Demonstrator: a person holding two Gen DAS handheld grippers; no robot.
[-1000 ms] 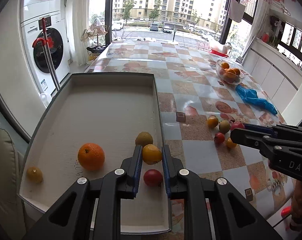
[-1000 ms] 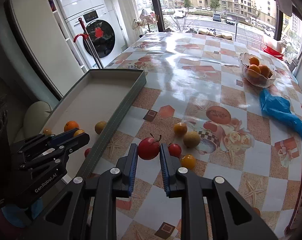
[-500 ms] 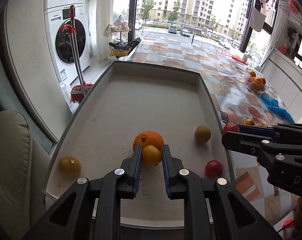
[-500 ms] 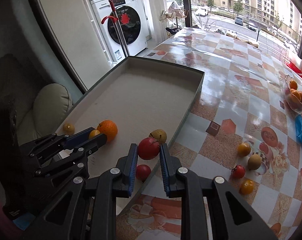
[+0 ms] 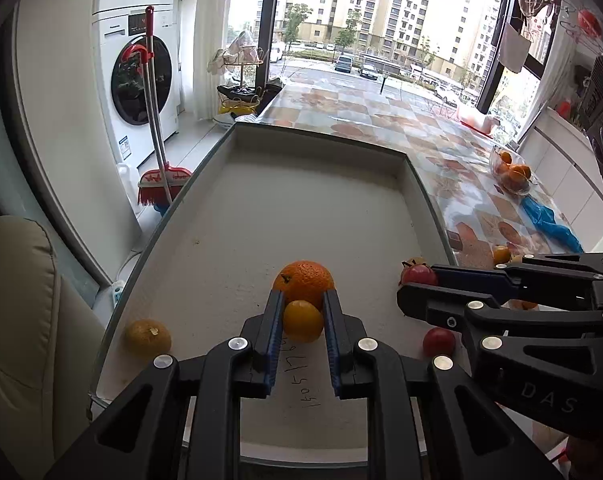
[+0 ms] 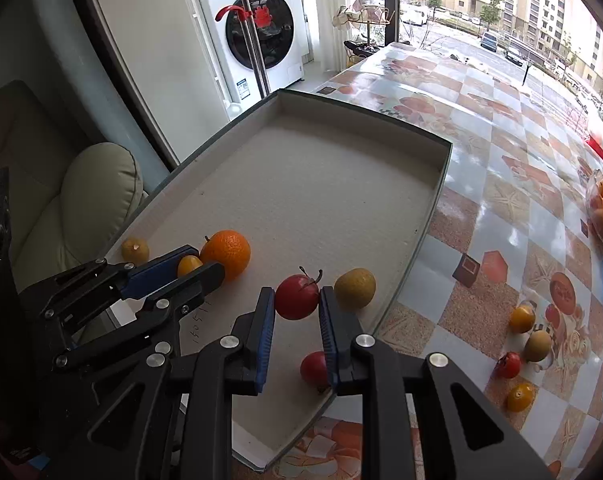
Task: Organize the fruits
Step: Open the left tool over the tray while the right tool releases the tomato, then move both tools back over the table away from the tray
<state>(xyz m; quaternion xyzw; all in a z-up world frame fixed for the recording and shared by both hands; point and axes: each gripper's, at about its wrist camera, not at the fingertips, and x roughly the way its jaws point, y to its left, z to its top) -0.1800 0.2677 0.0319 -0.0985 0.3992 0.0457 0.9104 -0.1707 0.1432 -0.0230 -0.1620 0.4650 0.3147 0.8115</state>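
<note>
My left gripper [image 5: 302, 304] is shut on a small yellow fruit [image 5: 302, 320] and holds it over the grey tray [image 5: 301, 216], just in front of a big orange [image 5: 304, 278]. My right gripper [image 6: 296, 298] is shut on a red apple [image 6: 296, 297] with a stem, over the tray's near right part, beside a brownish-yellow fruit [image 6: 355, 287]. A small red fruit [image 6: 313, 368] lies under the right gripper, and a dull yellow fruit [image 5: 147, 336] lies in the tray's near left corner. Each gripper shows in the other's view.
Several small fruits [image 6: 521, 344] lie on the patterned tablecloth right of the tray. A glass bowl of oranges [image 5: 511, 168] and a blue cloth [image 5: 549, 224] sit farther right. A washing machine [image 5: 141, 76], a broom [image 5: 161, 176] and a cream chair [image 5: 17, 320] are at the left.
Both grippers have moved left and farther over the tray with their fruits still held. The left gripper's yellow fruit now sits right before the big orange.
</note>
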